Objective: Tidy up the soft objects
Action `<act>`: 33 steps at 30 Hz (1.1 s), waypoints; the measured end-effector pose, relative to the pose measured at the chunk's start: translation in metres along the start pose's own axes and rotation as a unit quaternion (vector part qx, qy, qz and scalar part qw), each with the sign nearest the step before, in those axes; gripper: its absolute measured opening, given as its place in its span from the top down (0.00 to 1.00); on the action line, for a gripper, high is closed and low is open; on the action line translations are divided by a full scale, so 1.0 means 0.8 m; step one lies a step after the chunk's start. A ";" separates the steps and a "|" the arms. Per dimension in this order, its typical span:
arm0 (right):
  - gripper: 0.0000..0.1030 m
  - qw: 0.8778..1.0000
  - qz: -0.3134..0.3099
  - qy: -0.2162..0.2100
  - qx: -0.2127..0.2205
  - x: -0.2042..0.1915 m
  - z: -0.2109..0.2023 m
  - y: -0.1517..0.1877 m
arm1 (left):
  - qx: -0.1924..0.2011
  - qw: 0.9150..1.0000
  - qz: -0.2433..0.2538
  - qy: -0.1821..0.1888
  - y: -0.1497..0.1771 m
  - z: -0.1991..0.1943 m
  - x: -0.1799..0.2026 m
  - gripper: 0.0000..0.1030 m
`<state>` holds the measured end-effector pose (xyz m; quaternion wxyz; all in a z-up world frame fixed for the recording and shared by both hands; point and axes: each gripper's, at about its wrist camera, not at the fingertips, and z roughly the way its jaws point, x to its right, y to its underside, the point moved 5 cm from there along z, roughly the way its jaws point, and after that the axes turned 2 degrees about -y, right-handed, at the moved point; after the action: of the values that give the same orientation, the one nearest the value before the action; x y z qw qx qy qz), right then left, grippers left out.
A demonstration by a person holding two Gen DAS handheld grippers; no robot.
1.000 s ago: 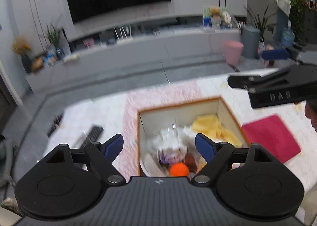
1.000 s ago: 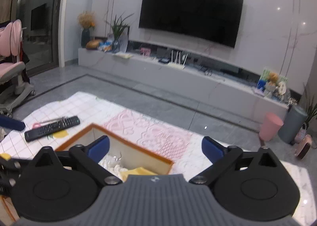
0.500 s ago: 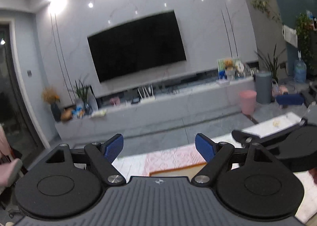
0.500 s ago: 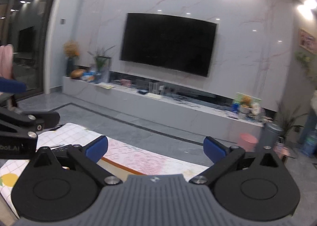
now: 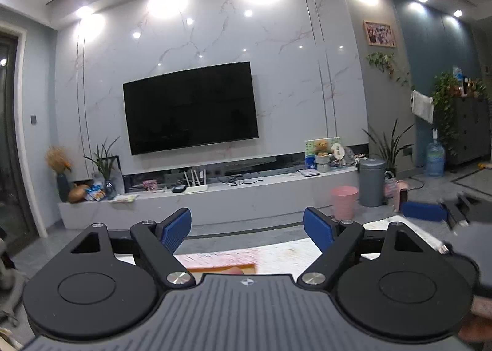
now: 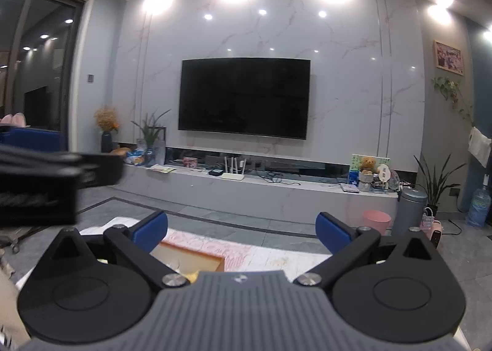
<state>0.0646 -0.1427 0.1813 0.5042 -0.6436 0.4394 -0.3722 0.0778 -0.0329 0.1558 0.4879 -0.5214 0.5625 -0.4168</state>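
Both cameras have tilted up from the box [image 6: 196,257] to the television [image 5: 190,108] — the box, with something yellow inside, now shows only at lower centre. Left gripper [image 5: 247,229] and right gripper [image 6: 241,232] have fingers released, empty; sorting looks paused or done.

- The left wrist view looks forward along its gripper's fingers, nearly level, across the room at the television [image 5: 190,108] on the far wall.
- The right wrist view faces the same way, toward the television [image 6: 244,97], from a spot further right.
- Both sit low over the table [image 5: 276,254], close to it, well apart from the wall.
- Both share the television, the console [image 6: 261,194], the pink bin [image 5: 344,201] and the box rim [image 6: 190,254].
- Each view catches the other gripper at its edge.
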 end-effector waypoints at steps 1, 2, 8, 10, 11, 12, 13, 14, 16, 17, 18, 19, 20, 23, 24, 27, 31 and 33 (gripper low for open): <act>0.03 1.000 0.002 0.010 -0.003 0.001 -0.010 0.011 | 0.001 1.000 -0.003 0.001 0.008 -0.004 0.001 0.06; 0.03 1.000 0.007 0.020 -0.006 0.003 -0.019 0.022 | -0.001 1.000 -0.007 0.001 0.017 -0.004 0.003 0.06; 0.02 0.993 0.116 0.031 0.001 0.031 -0.050 0.092 | -0.015 1.000 -0.010 0.007 0.068 -0.004 0.017 0.05; 0.02 0.993 0.117 0.032 -0.001 0.032 -0.048 0.113 | -0.023 1.000 -0.015 0.008 0.085 0.000 0.021 0.05; 0.02 0.993 0.111 0.036 -0.003 0.031 -0.046 0.121 | -0.029 0.999 -0.018 0.006 0.093 0.003 0.024 0.05; 0.02 0.994 0.102 0.039 -0.006 0.029 -0.043 0.129 | -0.034 0.999 -0.020 0.005 0.101 0.008 0.025 0.05; 0.02 0.995 0.091 0.041 -0.011 0.026 -0.038 0.138 | -0.038 0.999 -0.021 0.004 0.111 0.010 0.026 0.05; 0.02 0.996 0.080 0.044 -0.018 0.027 -0.033 0.145 | -0.042 0.999 -0.018 0.005 0.120 0.015 0.028 0.05; 0.02 0.997 0.056 0.045 -0.019 0.021 -0.022 0.160 | -0.050 0.999 -0.012 0.003 0.137 0.024 0.035 0.05; 0.02 0.998 0.043 0.039 -0.019 0.019 -0.019 0.168 | -0.056 0.998 -0.009 0.001 0.144 0.031 0.035 0.05; 0.02 0.999 0.035 0.034 -0.020 0.018 -0.017 0.177 | -0.063 0.998 -0.006 0.000 0.152 0.034 0.036 0.05; 0.02 0.999 0.031 0.033 -0.024 0.020 -0.009 0.186 | -0.068 0.998 -0.004 0.000 0.159 0.036 0.038 0.05; 0.02 0.998 0.031 0.035 -0.030 0.021 -0.001 0.191 | -0.071 0.997 -0.004 -0.001 0.166 0.040 0.039 0.04; 0.02 0.997 0.043 0.047 -0.043 0.029 0.012 0.213 | -0.072 0.997 -0.007 -0.001 0.185 0.046 0.044 0.05; 0.02 0.997 0.047 0.048 -0.047 0.031 0.015 0.219 | -0.073 0.997 -0.008 0.001 0.189 0.048 0.046 0.05; 0.02 0.996 0.048 0.053 -0.062 0.036 0.025 0.232 | -0.080 0.997 -0.008 0.004 0.198 0.054 0.051 0.05; 0.02 0.994 0.043 0.065 -0.075 0.037 0.034 0.249 | -0.095 0.995 -0.007 0.004 0.208 0.061 0.061 0.04; 0.02 0.993 0.056 0.066 -0.082 0.040 0.038 0.257 | -0.099 0.995 -0.009 0.007 0.212 0.062 0.063 0.04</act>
<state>0.0642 -0.1846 -0.0246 0.4399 -0.6308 0.5364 -0.3477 0.0972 -0.0622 -0.0246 0.4255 -0.5696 0.5997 -0.3672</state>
